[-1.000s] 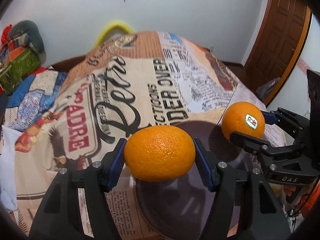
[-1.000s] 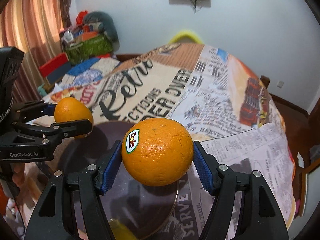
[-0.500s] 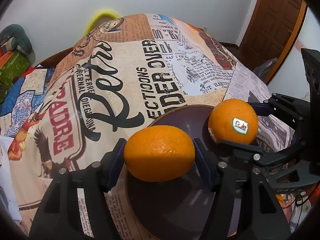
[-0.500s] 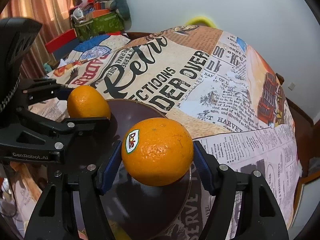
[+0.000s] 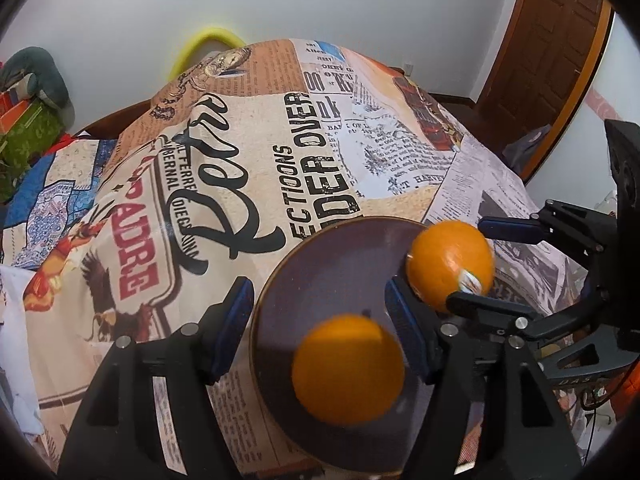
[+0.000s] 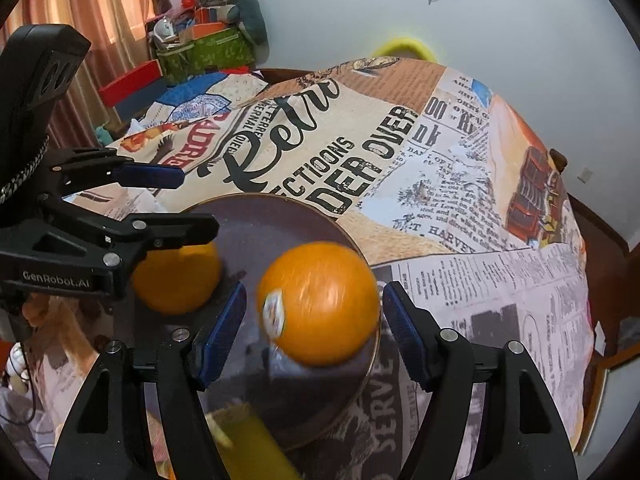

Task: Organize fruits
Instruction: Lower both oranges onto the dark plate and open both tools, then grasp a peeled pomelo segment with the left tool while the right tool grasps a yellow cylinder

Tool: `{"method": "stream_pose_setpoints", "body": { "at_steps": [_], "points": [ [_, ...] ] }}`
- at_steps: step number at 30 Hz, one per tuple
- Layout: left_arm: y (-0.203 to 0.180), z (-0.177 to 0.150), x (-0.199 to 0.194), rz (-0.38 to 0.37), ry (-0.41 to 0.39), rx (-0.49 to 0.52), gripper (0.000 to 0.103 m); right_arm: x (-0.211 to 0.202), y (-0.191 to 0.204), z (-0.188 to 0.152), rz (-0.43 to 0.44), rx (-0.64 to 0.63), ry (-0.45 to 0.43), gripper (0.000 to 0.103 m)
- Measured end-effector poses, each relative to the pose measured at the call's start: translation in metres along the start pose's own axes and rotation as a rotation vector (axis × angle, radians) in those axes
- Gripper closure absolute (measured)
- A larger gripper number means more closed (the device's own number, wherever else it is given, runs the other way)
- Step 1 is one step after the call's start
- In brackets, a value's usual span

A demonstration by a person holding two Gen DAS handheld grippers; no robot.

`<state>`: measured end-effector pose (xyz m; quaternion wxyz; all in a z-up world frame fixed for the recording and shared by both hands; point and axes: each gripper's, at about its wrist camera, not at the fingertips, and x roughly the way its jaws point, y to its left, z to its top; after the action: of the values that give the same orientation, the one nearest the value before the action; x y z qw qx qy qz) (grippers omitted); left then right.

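Observation:
A dark brown plate lies on the newspaper-print tablecloth; it also shows in the right wrist view. My left gripper is open above the plate, and a plain orange, blurred, is free of its pads and drops onto the plate. My right gripper is open too. The orange with a sticker is blurred between its spread pads, touching neither. In the left wrist view that orange is at the plate's right rim. The plain orange shows in the right wrist view under the left gripper's fingers.
A yellow object sits at the plate's near edge in the right wrist view. The tablecloth covers a rounded table. Boxes and cushions are stacked at the far left. A wooden door stands to the right.
Both grippers opened and let go of their oranges. The plain orange dropped below the left pads towards the plate. The stickered orange slipped loose and turned between the right pads.

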<state>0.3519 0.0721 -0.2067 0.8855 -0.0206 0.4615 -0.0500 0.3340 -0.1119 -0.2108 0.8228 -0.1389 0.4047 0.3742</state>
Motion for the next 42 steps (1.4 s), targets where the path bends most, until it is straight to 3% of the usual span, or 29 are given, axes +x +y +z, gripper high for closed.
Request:
{"method": "stream_pose_setpoints", "body": {
  "at_steps": [12,22,28,33,42],
  "points": [
    [0.003,-0.026,-0.063,0.051,-0.070,-0.056,0.035,-0.062,0.009,-0.016,-0.023,0.068,-0.102,0.035],
    [0.000,-0.070,-0.100,0.081,-0.077,-0.086,0.023,-0.097,0.024,-0.050,-0.048,0.115,-0.137,0.033],
    [-0.002,-0.101,-0.096,0.079,-0.031,-0.078,0.023,-0.105,0.037,-0.076,-0.084,0.151,-0.147,0.024],
    [-0.003,-0.129,-0.078,0.076,0.026,-0.085,0.023,-0.103,0.053,-0.093,-0.136,0.161,-0.147,0.023],
    [0.000,-0.140,-0.055,0.014,0.060,-0.103,0.021,-0.084,0.065,-0.114,-0.099,0.232,-0.101,0.022]
  ]
}}
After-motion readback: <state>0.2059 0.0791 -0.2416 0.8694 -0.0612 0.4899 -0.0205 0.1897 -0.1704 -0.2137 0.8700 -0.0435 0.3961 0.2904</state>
